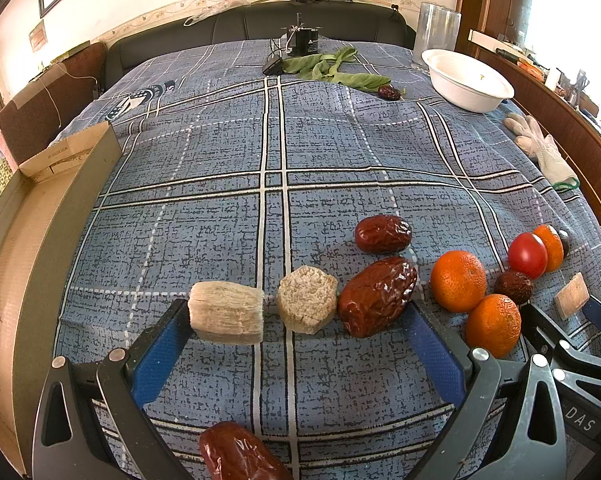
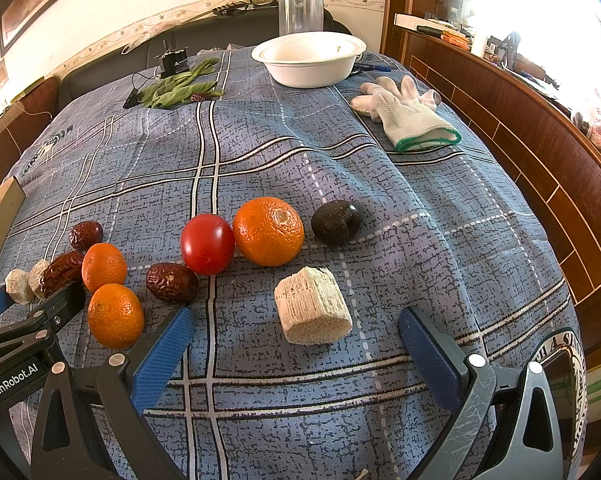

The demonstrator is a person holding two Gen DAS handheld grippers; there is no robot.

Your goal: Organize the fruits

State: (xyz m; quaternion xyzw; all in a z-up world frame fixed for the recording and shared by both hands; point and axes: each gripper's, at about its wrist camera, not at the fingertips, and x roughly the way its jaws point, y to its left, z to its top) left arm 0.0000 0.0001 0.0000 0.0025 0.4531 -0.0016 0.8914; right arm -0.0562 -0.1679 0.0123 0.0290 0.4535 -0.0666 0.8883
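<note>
On the blue checked cloth lie fruits. In the left wrist view my open left gripper [image 1: 296, 314] spans two beige sugarcane pieces [image 1: 227, 313] [image 1: 307, 298] and a large red date [image 1: 376, 295]; another date [image 1: 382, 233] lies beyond and one [image 1: 236, 454] lies between the arms. In the right wrist view my open right gripper [image 2: 296, 322] frames a sugarcane piece [image 2: 312, 306]. Beyond are a tomato [image 2: 206, 243], an orange [image 2: 268, 230], a dark fruit [image 2: 336, 222], two more oranges [image 2: 115, 315] [image 2: 103, 267] and a date [image 2: 171, 282]. Both grippers are empty.
A white bowl [image 2: 308, 60] and a clear glass [image 2: 300, 12] stand at the far edge. White gloves [image 2: 408, 114] lie at the right. Green leaves [image 2: 176, 90] and a black device [image 2: 174, 62] are at the back. A cardboard box [image 1: 40, 200] borders the left. Wooden panelling [image 2: 540, 152] runs along the right.
</note>
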